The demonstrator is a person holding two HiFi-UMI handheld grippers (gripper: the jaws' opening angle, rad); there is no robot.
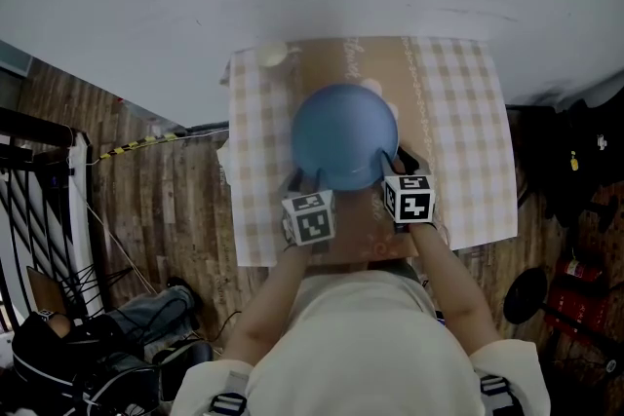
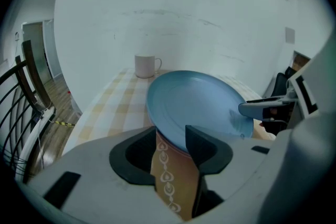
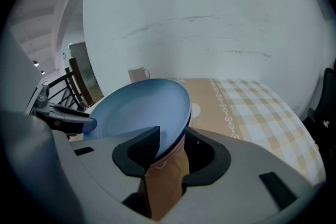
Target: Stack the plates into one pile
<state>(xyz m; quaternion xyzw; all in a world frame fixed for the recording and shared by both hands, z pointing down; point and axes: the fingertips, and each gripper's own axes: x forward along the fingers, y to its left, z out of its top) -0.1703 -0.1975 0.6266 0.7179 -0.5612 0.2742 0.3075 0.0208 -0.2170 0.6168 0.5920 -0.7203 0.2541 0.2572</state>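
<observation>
Blue plate [image 1: 343,133] sits over the tan middle strip of the checked tablecloth [image 1: 458,132]. Its near rim lies between the jaws of your left gripper [image 2: 173,147] and your right gripper [image 3: 168,152]. Both stand wide apart, loose around the rim, gripping nothing.

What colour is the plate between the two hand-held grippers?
The plate is plain light blue, clearest in the left gripper view.

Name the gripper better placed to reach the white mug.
Probably left: the mug stands at the far left corner, ahead of the left gripper; the right gripper sits across the plate.
</observation>
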